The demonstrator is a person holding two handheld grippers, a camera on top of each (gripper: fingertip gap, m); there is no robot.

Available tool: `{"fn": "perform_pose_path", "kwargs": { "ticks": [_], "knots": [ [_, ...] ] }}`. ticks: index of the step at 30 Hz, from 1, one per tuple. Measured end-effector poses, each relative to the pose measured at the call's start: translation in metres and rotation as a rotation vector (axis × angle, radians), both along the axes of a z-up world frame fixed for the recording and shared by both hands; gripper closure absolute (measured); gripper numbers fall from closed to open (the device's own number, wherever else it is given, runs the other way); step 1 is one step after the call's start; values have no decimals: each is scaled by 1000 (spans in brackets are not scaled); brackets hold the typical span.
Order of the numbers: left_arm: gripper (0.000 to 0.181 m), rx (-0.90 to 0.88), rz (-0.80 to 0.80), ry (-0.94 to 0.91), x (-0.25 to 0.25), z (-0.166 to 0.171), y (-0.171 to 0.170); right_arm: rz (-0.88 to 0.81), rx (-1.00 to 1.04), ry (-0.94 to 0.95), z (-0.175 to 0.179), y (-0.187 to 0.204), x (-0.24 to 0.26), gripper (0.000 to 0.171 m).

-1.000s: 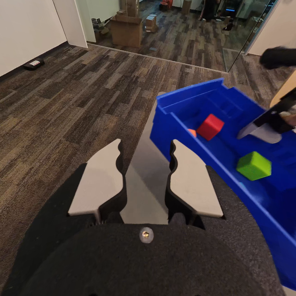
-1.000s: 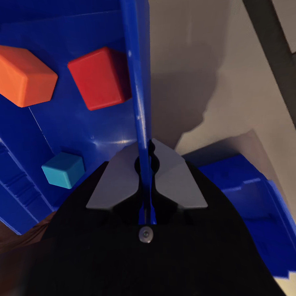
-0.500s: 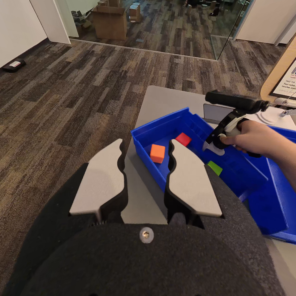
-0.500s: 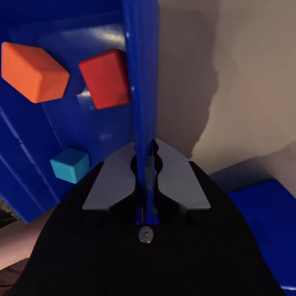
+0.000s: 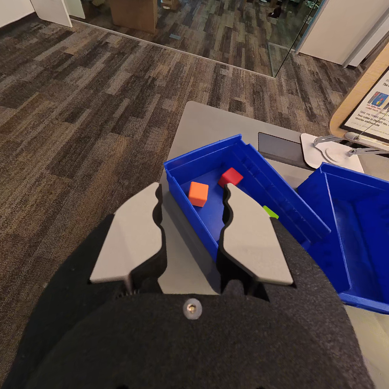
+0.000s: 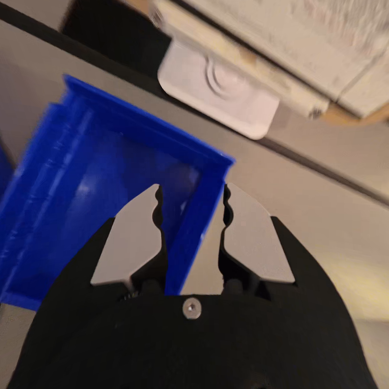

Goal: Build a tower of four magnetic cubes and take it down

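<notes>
In the left wrist view a blue bin (image 5: 271, 187) stands on a grey table and holds an orange cube (image 5: 198, 193), a red cube (image 5: 230, 177) and a green cube (image 5: 270, 212), the green one mostly hidden behind my finger. My left gripper (image 5: 192, 186) is open and empty, held above the bin's near left wall. A second blue bin (image 5: 357, 231) stands to the right, with no cubes showing in it. In the blurred right wrist view my right gripper (image 6: 192, 186) is open and empty over the right wall of a blue bin (image 6: 88, 200) that shows no cubes.
The grey table (image 5: 210, 126) ends at its left edge above patterned carpet (image 5: 84, 126). A white stand base (image 5: 328, 151) and a wood-framed sign (image 5: 370, 105) stand at the table's back right; the base also shows in the right wrist view (image 6: 219, 90). Tip to tip, the grippers are about 50 cm apart.
My right gripper has let go of the cube bin's wall, opened, and moved over to the other bin. The hand and gripper have left the left wrist view. The cube bin is down on the table.
</notes>
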State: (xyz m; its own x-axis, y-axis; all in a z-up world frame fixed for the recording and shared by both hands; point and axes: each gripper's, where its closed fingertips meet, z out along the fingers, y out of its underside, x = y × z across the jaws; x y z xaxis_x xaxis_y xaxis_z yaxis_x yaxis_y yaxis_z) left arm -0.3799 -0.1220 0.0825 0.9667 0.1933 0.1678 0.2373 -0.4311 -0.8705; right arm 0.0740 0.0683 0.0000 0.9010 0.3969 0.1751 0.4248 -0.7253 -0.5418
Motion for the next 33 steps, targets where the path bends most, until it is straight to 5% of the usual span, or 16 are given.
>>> {"fn": "perform_pose_path", "kwargs": {
  "ticks": [5, 8, 14, 26, 33],
  "knots": [
    [127, 5, 18, 48, 6, 6, 9, -39, -330, -29, -87, -46, 47, 114],
    [127, -14, -3, 78, 18, 7, 13, 33, -467, -30, -119, -64, 44, 149],
    [127, -56, -25, 174, 38, 9, 21, 43, -532, 139, -117, -49, 76, 164],
    [128, -147, -91, 339, 90, 1, 56, -220, -447, 268, -119, -31, 300, 164],
    [131, -183, -105, 373, 107, -7, 67, -263, -400, 261, -120, -31, 377, 164]
  ]
}}
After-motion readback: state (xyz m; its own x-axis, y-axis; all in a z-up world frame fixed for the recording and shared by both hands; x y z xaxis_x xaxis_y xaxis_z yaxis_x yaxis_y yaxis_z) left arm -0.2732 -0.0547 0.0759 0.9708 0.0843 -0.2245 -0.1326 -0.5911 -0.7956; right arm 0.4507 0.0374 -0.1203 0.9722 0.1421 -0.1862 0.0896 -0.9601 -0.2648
